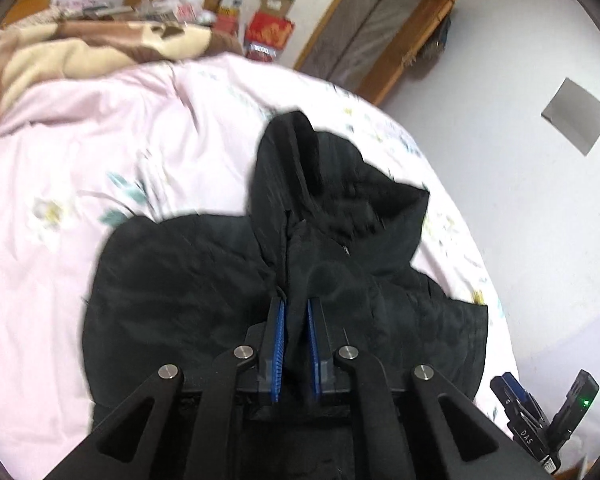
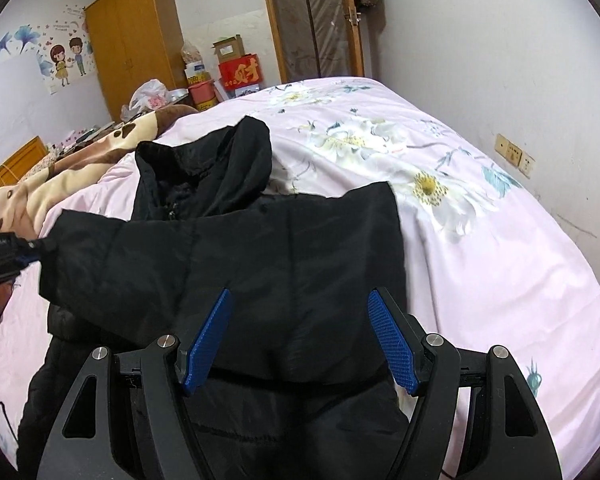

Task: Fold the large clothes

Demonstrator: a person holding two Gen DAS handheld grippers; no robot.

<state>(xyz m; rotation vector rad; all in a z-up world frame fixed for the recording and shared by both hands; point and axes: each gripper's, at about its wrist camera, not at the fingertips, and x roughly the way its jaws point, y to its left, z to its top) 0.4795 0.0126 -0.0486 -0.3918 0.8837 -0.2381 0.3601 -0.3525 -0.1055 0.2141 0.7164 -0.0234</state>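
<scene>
A black hooded jacket lies on a pink floral bedspread, hood toward the far side. My left gripper is shut on a fold of the jacket, which runs between its blue pads. In the right wrist view the jacket has a sleeve pulled across its body to the left, where the left gripper holds the sleeve end. My right gripper is open and hovers over the jacket's lower body, with nothing between its pads. The right gripper also shows in the left wrist view at the lower right.
A brown and cream blanket is bunched at the bed's far left. A wooden wardrobe, boxes and a door stand beyond the bed. A white wall with sockets runs along the bed's right side.
</scene>
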